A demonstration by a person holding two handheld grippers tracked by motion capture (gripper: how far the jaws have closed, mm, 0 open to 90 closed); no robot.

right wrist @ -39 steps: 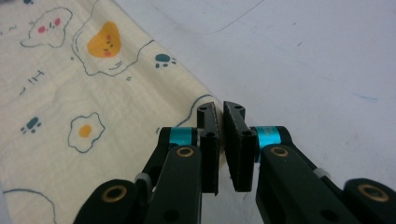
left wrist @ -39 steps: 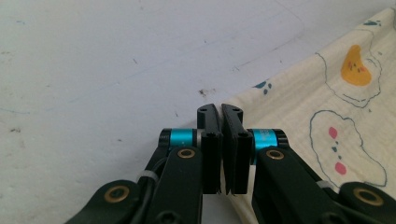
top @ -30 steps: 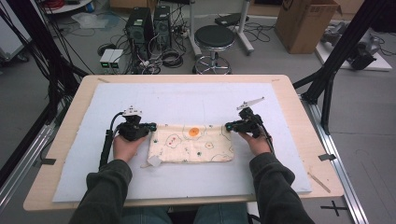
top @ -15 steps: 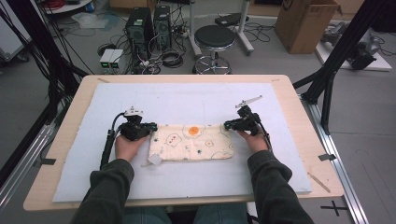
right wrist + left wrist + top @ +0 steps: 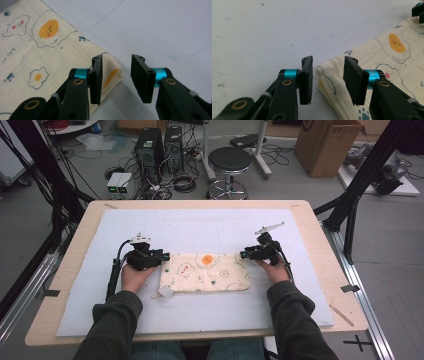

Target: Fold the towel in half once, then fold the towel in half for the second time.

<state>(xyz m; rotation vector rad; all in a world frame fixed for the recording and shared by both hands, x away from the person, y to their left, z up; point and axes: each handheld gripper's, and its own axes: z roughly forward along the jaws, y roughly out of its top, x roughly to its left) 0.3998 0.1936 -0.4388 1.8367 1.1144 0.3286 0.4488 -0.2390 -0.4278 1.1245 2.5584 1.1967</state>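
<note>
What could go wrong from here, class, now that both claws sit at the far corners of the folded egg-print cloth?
1. The left claw has just been opening, yet the cloth corner lies between its jaws; pulling away could drag the fold open.
2. The right claw has likewise been opening, with its left jaw over the corner, so it may snag the fabric.
3. A white tag sticks out at the near left corner, so that edge may look untidy.
</note>
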